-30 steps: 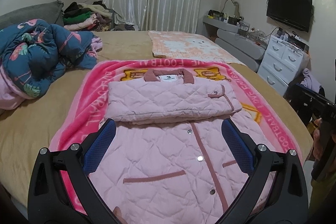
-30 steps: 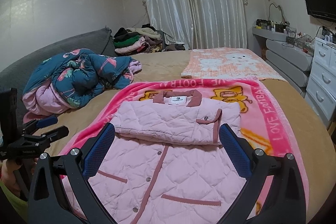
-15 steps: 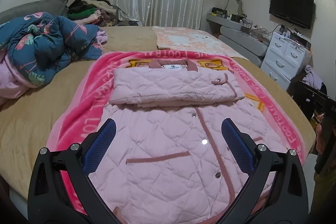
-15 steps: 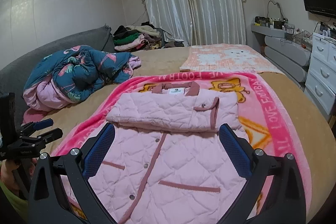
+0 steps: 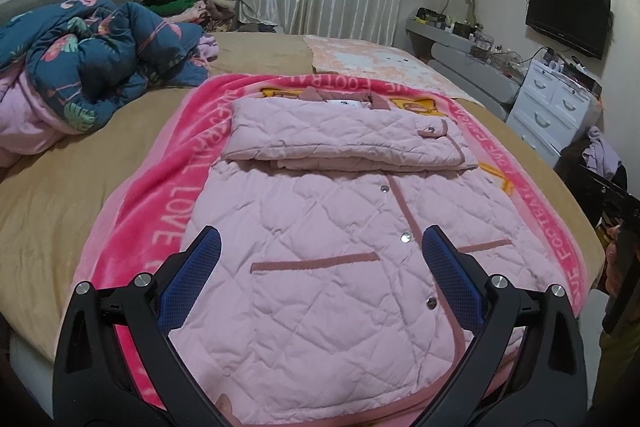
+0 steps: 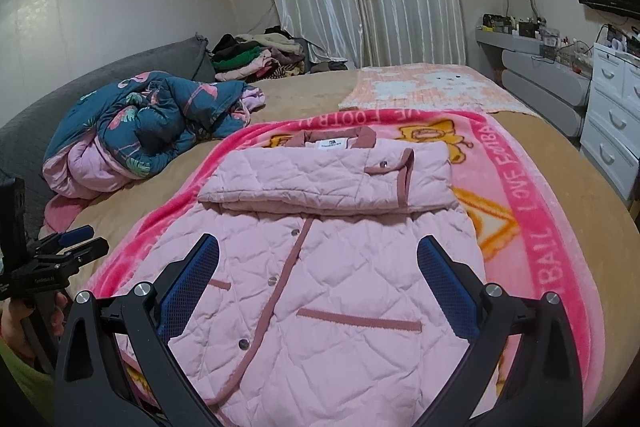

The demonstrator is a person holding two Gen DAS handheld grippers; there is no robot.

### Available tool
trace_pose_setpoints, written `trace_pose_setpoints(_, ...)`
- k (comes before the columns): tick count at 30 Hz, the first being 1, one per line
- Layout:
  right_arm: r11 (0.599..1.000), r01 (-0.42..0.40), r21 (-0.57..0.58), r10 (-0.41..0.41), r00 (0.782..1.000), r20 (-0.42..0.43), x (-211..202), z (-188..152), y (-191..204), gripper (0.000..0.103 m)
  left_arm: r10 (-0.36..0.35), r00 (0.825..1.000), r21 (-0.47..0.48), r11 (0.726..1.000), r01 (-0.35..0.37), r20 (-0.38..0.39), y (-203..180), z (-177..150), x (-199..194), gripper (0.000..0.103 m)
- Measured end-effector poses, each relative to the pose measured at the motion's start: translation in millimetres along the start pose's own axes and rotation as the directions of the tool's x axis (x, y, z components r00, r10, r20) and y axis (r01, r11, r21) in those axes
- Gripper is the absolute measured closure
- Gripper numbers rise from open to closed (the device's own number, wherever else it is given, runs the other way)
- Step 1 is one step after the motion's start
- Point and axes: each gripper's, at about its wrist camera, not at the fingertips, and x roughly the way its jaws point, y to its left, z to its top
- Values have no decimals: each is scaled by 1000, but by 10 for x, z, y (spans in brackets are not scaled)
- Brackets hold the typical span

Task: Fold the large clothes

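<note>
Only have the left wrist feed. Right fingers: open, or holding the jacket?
Observer: The right gripper is open with nothing between its fingers, and the jacket lies below it.
Operator: Where's my left gripper from that side?
Observer: The left gripper sits at the far left of the right wrist view. It is past the edge of the pink blanket and clear of the jacket.
Operator: One of my fingers cuts off a pocket. Is it flat?
Observer: Yes. That pocket trim shows whole here and lies flat.
</note>
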Motion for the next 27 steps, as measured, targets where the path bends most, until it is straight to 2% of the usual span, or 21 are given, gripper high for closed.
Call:
trace_pose_setpoints(14, 1000, 1, 9, -1, 998, -56, 60, -326, 19, 4, 20, 998, 5, 1000, -20, -66, 112, -372, 96, 9)
trace_pose_setpoints(27, 999, 44, 27, -40, 993, -113, 136, -603, -199, 4, 53, 994, 14, 999, -52, -98, 180, -585, 221, 9)
